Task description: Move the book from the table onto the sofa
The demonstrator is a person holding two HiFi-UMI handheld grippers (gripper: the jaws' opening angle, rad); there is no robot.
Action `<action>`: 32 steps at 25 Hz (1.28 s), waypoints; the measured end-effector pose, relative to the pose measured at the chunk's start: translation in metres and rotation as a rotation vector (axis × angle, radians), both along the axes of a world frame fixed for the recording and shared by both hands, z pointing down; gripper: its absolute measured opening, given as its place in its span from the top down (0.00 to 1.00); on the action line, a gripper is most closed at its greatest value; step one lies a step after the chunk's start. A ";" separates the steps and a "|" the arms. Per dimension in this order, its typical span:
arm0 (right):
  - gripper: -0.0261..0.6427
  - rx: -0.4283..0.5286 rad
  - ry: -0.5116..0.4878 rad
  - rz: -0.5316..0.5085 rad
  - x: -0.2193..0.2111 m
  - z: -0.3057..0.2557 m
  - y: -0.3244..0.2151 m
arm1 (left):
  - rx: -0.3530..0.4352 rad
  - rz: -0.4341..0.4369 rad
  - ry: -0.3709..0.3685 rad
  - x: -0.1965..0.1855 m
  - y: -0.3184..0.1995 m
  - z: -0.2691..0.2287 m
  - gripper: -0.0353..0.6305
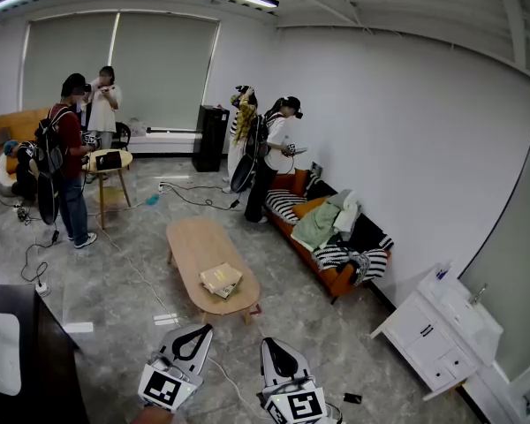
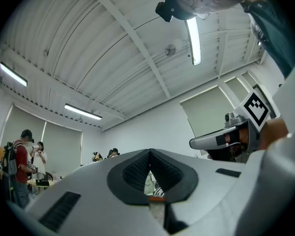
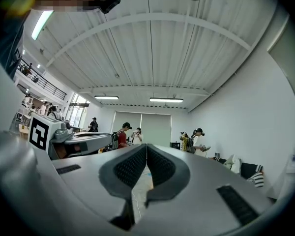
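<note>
The task is at its very start. The book [image 1: 221, 279], a pale tan volume, lies flat on the near end of the low oval wooden desk [image 1: 193, 241], untouched and well apart from both tools. The left gripper [image 1: 203, 330] and the right gripper [image 1: 269, 344] hang side by side at the near edge of the scene over the floor [image 1: 115, 263], short of the desk. Each has its jaws pressed together with nothing between them. Their own views look up and out across the room rather than down at the book, so the step in hand is the approach and no grasp has begun. The next move likely calls for stepping closer to the desk, tipping a gripper downward and spreading its jaws to take the book. As the book lies flat, a jaw would have to get under one edge, and the second gripper may help to steady it. The sofa [image 1: 340, 276] stands to the right of the desk, along the right wall. Much of its seat is covered with heaped clothes [image 1: 322, 223], and a person [image 1: 274, 157] stands at its far end, so a free spot must be picked.
</note>
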State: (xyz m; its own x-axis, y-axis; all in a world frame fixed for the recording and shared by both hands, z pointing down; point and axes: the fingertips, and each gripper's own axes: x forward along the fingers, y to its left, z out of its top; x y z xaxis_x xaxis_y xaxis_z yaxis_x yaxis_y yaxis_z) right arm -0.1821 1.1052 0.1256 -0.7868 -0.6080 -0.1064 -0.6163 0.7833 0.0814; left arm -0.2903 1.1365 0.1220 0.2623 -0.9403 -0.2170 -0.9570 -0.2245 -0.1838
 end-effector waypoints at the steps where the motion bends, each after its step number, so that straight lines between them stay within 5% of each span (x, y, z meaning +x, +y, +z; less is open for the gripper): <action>1: 0.94 -0.001 -0.002 -0.001 0.001 0.000 0.000 | -0.001 -0.001 -0.001 0.000 0.000 0.000 0.97; 15: 0.94 -0.015 -0.001 -0.003 -0.012 0.002 -0.002 | -0.011 -0.005 0.013 -0.012 -0.002 0.004 0.97; 32: 0.94 -0.013 0.028 0.060 -0.065 0.007 0.005 | -0.008 0.047 0.052 -0.071 0.001 0.013 0.97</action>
State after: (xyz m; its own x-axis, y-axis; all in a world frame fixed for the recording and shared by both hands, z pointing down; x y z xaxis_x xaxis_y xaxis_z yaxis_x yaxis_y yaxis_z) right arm -0.2470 1.1105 0.1323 -0.7512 -0.6556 -0.0768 -0.6601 0.7459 0.0888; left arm -0.3610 1.1374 0.1354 0.2945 -0.9290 -0.2243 -0.9536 -0.2704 -0.1321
